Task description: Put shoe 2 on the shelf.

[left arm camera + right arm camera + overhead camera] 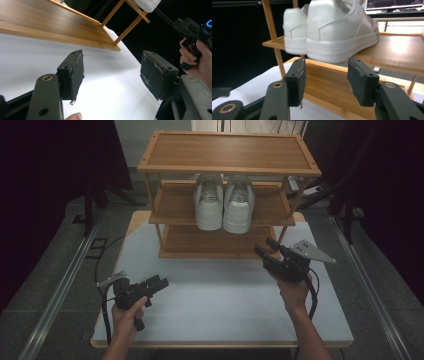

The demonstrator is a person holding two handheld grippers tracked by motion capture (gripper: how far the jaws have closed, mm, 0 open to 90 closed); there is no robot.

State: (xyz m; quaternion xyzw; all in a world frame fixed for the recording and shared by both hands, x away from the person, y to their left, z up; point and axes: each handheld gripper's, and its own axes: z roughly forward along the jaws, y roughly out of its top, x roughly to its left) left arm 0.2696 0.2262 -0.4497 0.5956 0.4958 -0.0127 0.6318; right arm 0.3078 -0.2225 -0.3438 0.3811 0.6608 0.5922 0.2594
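Note:
A three-tier wooden shoe rack (227,152) stands at the far side of the white table (220,305). Two white sneakers (209,202) (239,205) sit side by side on its middle shelf, heels toward me. In the right gripper view the nearer sneaker (337,30) fills the space above the jaws. My right gripper (265,246) (325,75) is open and empty, pointing at the rack's lower right front, just below the sneakers' shelf. My left gripper (161,284) (112,67) hovers low over the table's near left, open with nothing between its pads.
The rack's bottom shelf (50,22) is bare wood, and so is the top shelf. Dark curtains (50,165) hang on both sides of the table. Metal floor rails (60,290) run along the left and right. A lit monitor (394,3) stands behind the rack.

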